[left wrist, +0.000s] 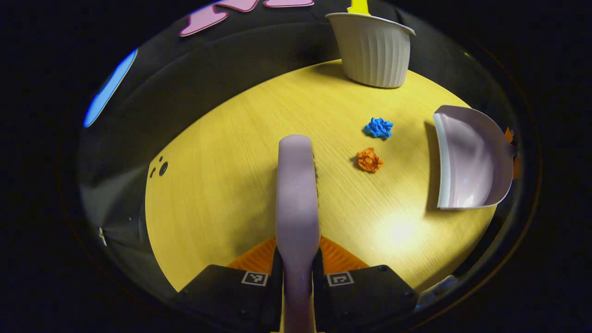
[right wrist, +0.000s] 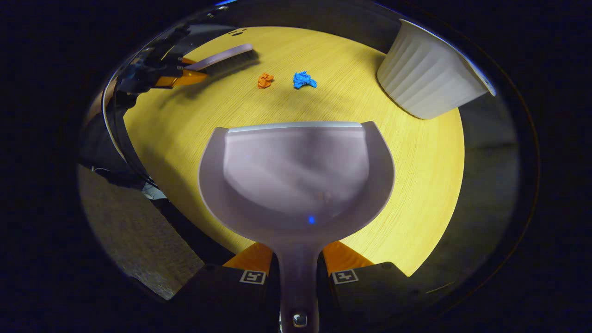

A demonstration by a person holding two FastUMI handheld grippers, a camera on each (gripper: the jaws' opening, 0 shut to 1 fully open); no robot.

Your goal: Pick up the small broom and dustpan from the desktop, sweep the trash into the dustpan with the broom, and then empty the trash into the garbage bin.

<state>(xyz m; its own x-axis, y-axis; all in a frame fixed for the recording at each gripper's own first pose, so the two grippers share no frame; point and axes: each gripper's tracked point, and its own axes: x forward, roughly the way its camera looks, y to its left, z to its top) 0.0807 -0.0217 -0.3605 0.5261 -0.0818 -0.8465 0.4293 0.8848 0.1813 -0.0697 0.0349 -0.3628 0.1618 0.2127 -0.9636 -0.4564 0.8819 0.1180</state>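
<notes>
Your left hand-held gripper (left wrist: 297, 268) was clamped on the handle of the small broom (left wrist: 298, 194), both fingers pressing its sides, with the broom reaching forward over the counter (left wrist: 222, 185) and its bristles showing along its right edge. Your right hand-held gripper (right wrist: 298, 273) held the dustpan (right wrist: 296, 171) the same way, fingers closed on its handle, the open mouth and pale front lip facing away from you toward the trash. Taking the garbage bin (left wrist: 373, 48) as the landmark: in the left gripper view the ribbed white bin stood at the far edge of the counter, the blue paper wad (left wrist: 379, 127) lay on the counter in front of it, and the orange paper wad (left wrist: 369, 160) lay just beyond the blue one, a little farther from the bin. The two wads were near each other but not touching. The dustpan (left wrist: 467, 159) sat to the bin's near right, its mouth turned toward the wads, apart from them. In the right gripper view the bin (right wrist: 428, 76) stood tilted by the lens at the right, with the blue wad (right wrist: 304, 80), then the orange wad (right wrist: 265, 80), then the broom (right wrist: 222, 60) and your left hand-held gripper (right wrist: 178, 76) ranged leftward from it.
</notes>
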